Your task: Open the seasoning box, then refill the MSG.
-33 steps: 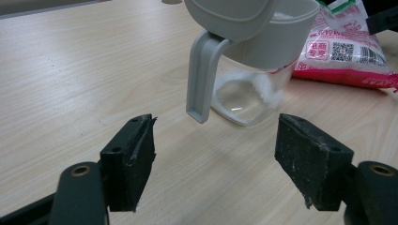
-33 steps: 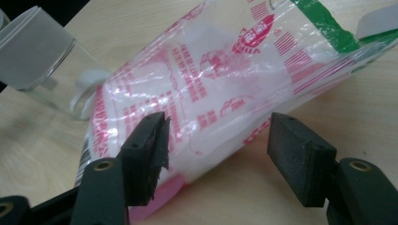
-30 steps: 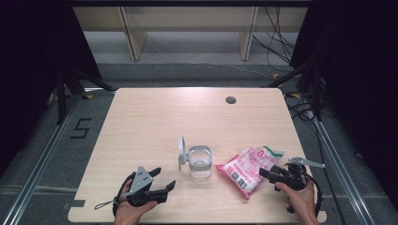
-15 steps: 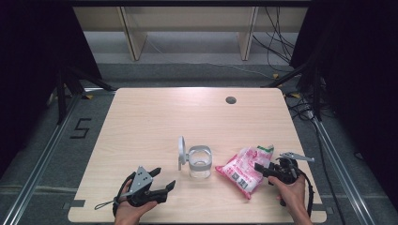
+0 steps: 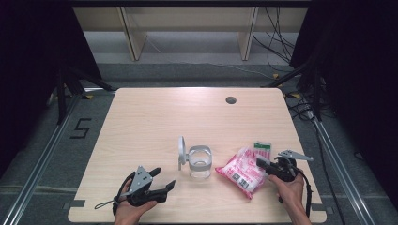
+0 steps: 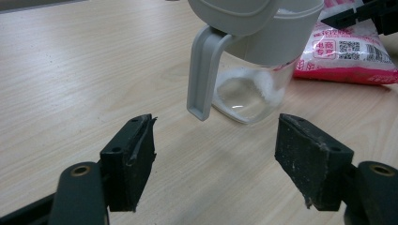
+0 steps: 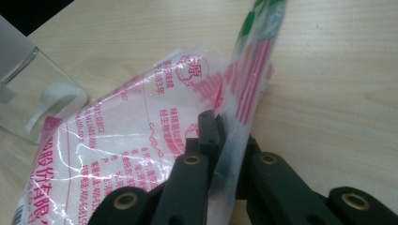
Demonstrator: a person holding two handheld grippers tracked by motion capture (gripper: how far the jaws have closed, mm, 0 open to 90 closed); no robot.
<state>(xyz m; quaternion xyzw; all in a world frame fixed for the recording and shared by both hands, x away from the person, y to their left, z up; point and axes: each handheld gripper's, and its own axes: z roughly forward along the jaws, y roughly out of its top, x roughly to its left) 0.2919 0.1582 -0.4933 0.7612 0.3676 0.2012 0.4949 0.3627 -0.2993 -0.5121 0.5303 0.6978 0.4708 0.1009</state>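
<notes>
On the desk point(image 5: 155, 117), left of the glass jar point(image 5: 200, 164), the left gripper point(image 5: 159, 180) rests low in the person's hand, jaws spread wide, nothing between them; in the left gripper view the jar stands just beyond the tips. The jar sits upright, grey lid point(image 5: 181, 151) flipped open on its left side, white grains at the bottom. Just right of the jar lies the pink-and-white plastic bag point(image 5: 241, 171), green-striped top edge away from the jar. The right gripper point(image 5: 259, 163) has just been closing; its jaws now pinch the bag's thin film near that edge.
</notes>
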